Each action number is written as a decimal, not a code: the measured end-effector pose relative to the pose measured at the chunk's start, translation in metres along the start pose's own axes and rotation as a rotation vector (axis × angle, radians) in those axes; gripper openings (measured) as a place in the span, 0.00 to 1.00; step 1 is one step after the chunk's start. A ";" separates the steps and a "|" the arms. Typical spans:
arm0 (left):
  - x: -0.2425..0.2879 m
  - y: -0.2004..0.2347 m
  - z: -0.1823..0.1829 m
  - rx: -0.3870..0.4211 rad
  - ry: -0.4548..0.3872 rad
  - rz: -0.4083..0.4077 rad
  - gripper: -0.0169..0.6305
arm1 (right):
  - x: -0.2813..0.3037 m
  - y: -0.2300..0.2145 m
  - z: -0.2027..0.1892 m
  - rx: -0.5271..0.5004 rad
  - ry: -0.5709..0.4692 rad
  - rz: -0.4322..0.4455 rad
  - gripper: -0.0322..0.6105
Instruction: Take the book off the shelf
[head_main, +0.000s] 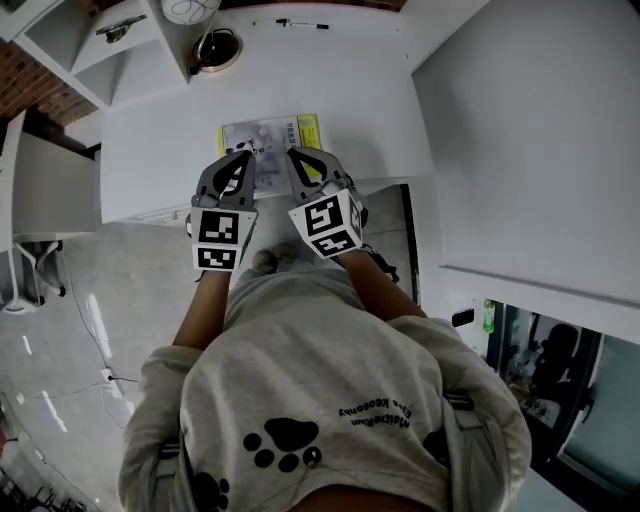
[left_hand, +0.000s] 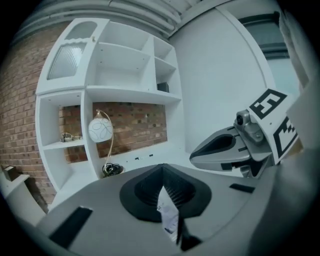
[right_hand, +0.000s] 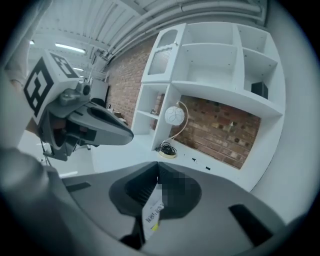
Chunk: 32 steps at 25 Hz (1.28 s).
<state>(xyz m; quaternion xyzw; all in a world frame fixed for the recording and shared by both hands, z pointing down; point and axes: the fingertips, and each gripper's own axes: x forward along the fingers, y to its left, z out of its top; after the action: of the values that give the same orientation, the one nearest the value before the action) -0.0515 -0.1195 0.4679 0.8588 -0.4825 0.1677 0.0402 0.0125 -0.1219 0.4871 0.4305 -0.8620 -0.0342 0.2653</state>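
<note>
Book (head_main: 268, 148) held jointly by the left gripper (head_main: 244, 158) and the right gripper (head_main: 296, 156), seen from the head view over the white counter (head_main: 150, 150). Each pair of tongs is pressed together on the book's near edge, and a thin strip of cover shows between the jaws in both gripper views. The book lies roughly flat and appears to hang clear of the counter (contact underneath cannot be ruled out from above). It occupies none of the compartments of the shelf unit (left_hand: 130, 95), so the removal seems largely done, with only carrying it away or setting it down left. Both hands sit side by side before the chest, forearms extended. The grippers point forward and slightly down, with their marker cubes tilted toward each other.
</note>
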 end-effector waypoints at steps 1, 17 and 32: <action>-0.004 0.000 0.005 0.002 -0.013 0.008 0.04 | -0.004 -0.001 0.006 0.009 -0.017 -0.010 0.08; -0.052 -0.014 0.065 -0.047 -0.172 0.073 0.04 | -0.080 -0.021 0.077 0.190 -0.258 -0.094 0.07; -0.068 -0.043 0.084 0.022 -0.227 0.114 0.04 | -0.109 -0.022 0.089 0.118 -0.382 -0.098 0.07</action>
<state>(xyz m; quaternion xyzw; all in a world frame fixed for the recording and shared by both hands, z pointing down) -0.0270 -0.0611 0.3705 0.8439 -0.5299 0.0767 -0.0338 0.0387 -0.0680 0.3579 0.4723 -0.8753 -0.0775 0.0694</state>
